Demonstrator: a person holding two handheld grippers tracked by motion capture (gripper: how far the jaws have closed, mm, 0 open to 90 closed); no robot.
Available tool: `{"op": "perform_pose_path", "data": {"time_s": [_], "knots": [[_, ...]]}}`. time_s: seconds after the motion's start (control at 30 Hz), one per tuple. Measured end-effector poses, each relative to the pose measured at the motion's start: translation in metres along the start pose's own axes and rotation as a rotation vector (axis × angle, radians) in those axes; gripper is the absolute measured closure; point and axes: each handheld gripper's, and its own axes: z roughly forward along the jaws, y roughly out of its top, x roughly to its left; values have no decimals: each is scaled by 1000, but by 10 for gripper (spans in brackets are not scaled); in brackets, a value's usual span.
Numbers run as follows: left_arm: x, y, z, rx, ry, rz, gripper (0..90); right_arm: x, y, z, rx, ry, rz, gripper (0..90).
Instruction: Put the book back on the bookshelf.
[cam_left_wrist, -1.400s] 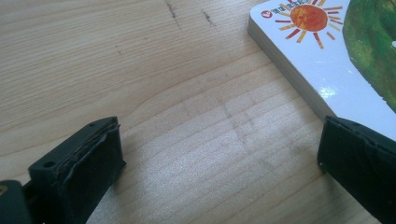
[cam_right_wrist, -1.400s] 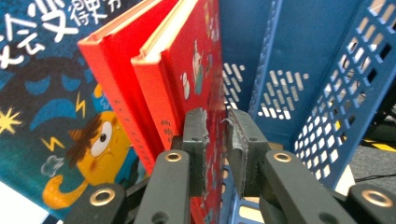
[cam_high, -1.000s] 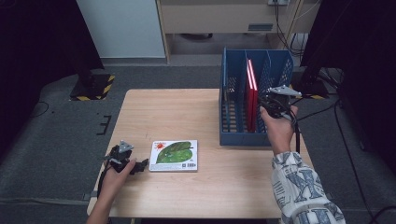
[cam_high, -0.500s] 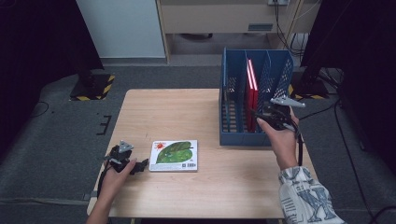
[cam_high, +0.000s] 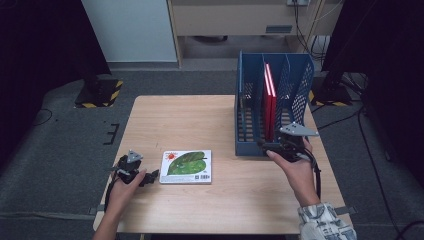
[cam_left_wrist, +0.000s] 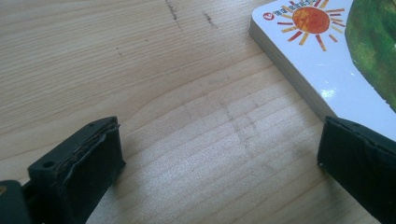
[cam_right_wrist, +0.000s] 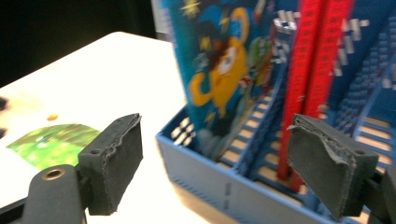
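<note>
Green-leaf board book flat on wooden table, well left of blue file rack; long axis pointing toward rack. Left gripper just beside book's far-from-rack short edge, jaws spread, one over cover corner, pinching nothing. Right gripper at rack's near wall, jaws just opened, nothing between. Left hand judged nearer for pickup. Red books upright in rack.

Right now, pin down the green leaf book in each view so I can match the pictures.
High view: green leaf book lies flat on the table, lower centre.
Left gripper view: its sun corner sits top right, beside the open jaws.
Right gripper view: blurred green cover at far left.
Shared landmark: the pale wooden table.
</note>
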Motion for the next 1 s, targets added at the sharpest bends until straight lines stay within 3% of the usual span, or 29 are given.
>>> {"op": "perform_pose_path", "data": {"time_s": [0.17, 0.57, 0.77, 0.87, 1.0], "knots": [[0, 0, 0, 0, 0, 0, 0, 20, -9, 1, 6, 48, -52, 176], [0, 0, 0, 0, 0, 0, 0, 69, -23, 3, 16, 164, -126, 174], [0, 0, 0, 0, 0, 0, 0, 98, -39, 20, 98, 231, -155, 157], [0, 0, 0, 0, -1, 1, 0, 104, -40, 28, 109, 245, -157, 157], [0, 0, 0, -2, -4, 1, 0, 119, -45, 46, 135, 296, -165, 138]]}}
